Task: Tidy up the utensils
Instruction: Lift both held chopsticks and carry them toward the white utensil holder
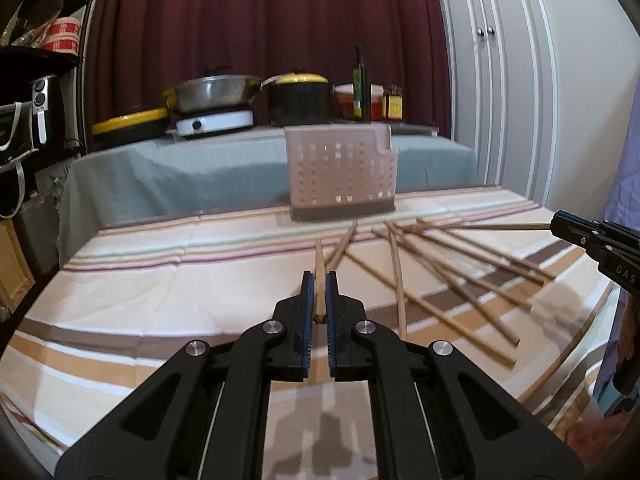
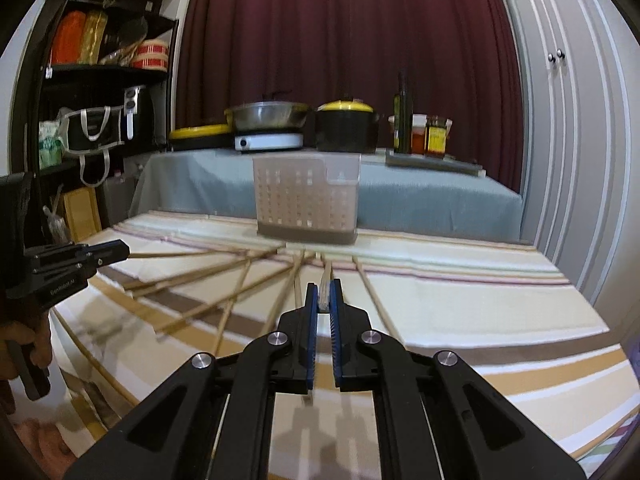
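Each gripper, left gripper and right gripper, pinches one chopstick near its end (light, stiff, slippery wood), holder straight ahead.

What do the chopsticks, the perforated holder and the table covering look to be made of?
Chopsticks: likely bamboo or wood, with a pale tan, matte look. Holder: apparently plastic, beige and slightly translucent, with moulded square holes and a darker base. Table covering: striped woven fabric, judging by its fold creases.
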Tool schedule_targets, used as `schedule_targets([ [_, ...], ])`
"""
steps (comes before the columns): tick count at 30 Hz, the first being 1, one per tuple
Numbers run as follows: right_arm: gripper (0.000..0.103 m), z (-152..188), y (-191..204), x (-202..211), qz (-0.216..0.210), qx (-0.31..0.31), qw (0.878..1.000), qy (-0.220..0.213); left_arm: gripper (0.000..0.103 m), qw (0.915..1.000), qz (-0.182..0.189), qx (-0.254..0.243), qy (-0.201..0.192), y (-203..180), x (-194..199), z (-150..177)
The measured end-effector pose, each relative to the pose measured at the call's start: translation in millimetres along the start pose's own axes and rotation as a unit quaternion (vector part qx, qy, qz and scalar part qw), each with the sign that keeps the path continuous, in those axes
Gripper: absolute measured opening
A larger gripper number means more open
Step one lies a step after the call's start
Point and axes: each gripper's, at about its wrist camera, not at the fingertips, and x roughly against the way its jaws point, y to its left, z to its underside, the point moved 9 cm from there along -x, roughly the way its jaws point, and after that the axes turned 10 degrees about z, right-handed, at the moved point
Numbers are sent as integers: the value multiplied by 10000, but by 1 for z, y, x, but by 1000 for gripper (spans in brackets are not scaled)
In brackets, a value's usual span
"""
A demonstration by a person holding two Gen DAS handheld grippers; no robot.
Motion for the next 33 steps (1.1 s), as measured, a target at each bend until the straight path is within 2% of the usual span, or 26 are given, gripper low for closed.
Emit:
schedule_targets([
  [7, 7, -43, -3, 14, 37, -94, 9993, -369, 6, 9996, -221, -27, -174, 1, 19, -46],
  [13, 7, -77, -9, 11, 102, -292, 9983, -500, 6, 9996, -221, 174, -4, 15, 14, -81],
  [22, 7, -117, -21, -26, 268, -437, 9979, -394, 8, 9983, -311, 483, 30, 49, -10, -123],
  [33, 7, -145, -31, -73, 429, -466, 9975, -303, 9, 9961, -495, 726, -34, 83, -57, -163],
])
